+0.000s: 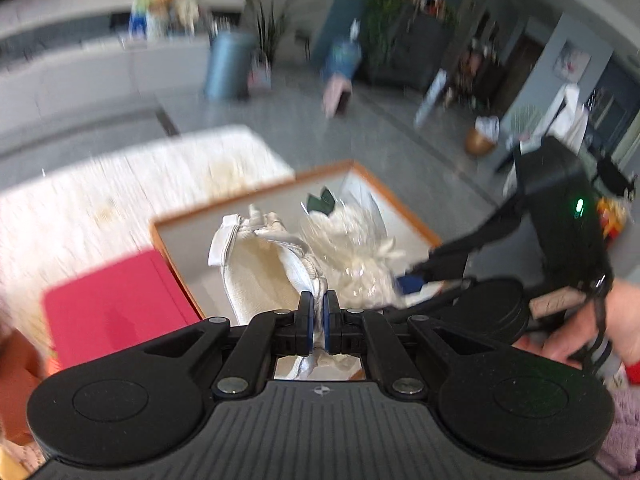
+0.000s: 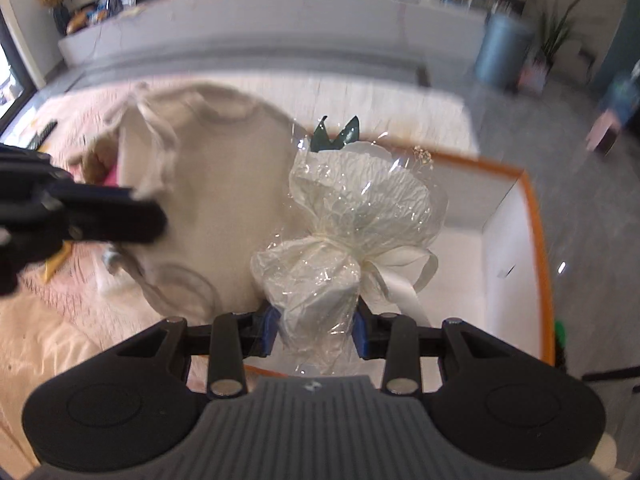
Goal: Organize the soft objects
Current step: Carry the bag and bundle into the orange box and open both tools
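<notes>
Nearby: orange-rimmed box (image 1: pixel 404 216), red pad (image 1: pixel 116 300), cream rug (image 1: pixel 120 184).

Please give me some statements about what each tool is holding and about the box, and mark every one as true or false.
1. The left tool is shut on a cream garment. True.
2. The right tool is empty. False: it grips a cellophane-wrapped bouquet at its lower end.
3. The box has an orange rim. True.
4. The bouquet has a white ribbon bow. True.
5. The pink flat item lies inside the box. False: it lies outside, beside the box.
</notes>
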`<state>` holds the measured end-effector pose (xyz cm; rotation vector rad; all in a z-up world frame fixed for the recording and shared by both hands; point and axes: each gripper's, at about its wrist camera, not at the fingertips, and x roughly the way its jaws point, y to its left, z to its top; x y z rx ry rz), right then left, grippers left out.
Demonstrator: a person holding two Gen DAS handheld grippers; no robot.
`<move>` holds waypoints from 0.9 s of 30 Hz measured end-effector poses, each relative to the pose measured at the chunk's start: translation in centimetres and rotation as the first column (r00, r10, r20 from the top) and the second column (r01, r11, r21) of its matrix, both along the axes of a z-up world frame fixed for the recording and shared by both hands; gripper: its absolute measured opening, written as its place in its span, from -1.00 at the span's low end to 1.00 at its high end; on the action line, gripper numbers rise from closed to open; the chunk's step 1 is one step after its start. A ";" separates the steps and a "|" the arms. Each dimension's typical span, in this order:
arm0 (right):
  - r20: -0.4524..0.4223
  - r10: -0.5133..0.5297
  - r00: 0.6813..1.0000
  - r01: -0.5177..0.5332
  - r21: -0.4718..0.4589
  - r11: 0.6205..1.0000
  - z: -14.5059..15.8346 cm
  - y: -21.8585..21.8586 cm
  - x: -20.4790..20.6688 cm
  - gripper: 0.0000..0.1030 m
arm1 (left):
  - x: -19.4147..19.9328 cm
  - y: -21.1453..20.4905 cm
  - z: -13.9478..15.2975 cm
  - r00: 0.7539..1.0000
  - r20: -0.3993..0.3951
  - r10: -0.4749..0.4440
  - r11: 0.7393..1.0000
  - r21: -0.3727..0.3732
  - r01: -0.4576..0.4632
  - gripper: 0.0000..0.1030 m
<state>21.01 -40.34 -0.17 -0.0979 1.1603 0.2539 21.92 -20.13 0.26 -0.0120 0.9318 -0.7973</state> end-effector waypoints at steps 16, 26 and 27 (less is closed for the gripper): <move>-0.375 0.130 0.918 -0.131 0.023 0.991 -8.9 -0.3 5.2 -0.19 | 2.6 -4.5 -5.9 0.968 -0.239 -0.082 0.956 0.256 0.144 -0.85; -0.405 0.107 0.908 -0.121 -0.011 0.993 -9.6 -0.1 5.7 0.22 | 2.5 -5.4 -5.2 0.979 -0.188 -0.077 0.935 0.327 0.136 -0.58; -0.401 0.103 0.910 -0.118 -0.013 0.993 -9.3 -0.2 5.5 0.23 | 3.0 -5.7 -5.2 0.979 -0.189 -0.071 0.937 0.324 0.130 -0.48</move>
